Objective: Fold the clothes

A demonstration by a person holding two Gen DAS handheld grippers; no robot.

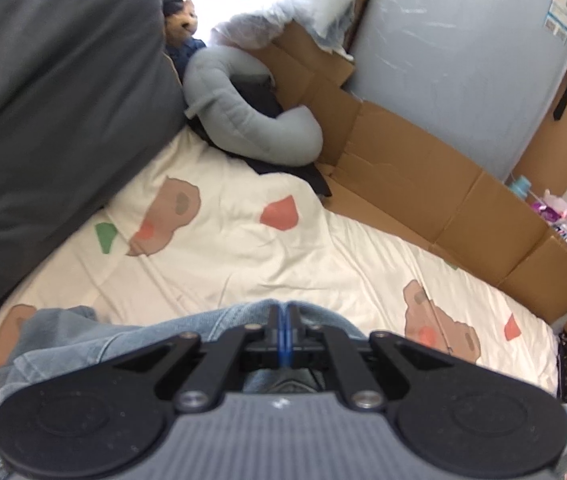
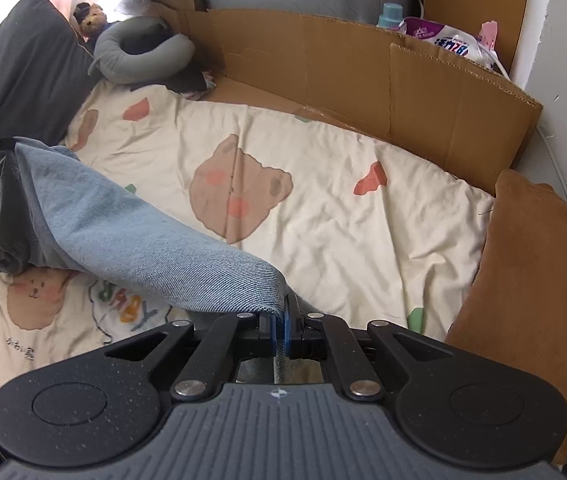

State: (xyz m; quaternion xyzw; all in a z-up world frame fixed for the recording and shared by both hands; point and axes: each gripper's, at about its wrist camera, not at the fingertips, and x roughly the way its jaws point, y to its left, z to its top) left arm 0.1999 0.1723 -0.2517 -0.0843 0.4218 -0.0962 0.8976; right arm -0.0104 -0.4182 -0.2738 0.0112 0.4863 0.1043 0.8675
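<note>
Denim jeans (image 2: 131, 236) pinched between right gripper (image 2: 282, 322) fingers, over bedsheet (image 2: 343, 220)

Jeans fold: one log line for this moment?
left gripper: shut on jeans | right gripper: shut on jeans | jeans: lifted over bedsheet

A bear-print sheet (image 2: 323, 216) lies between a dark pillow (image 2: 23, 64), grey neck pillow (image 2: 143, 60), cardboard (image 2: 363, 80) and brown cushion (image 2: 523, 280).
</note>
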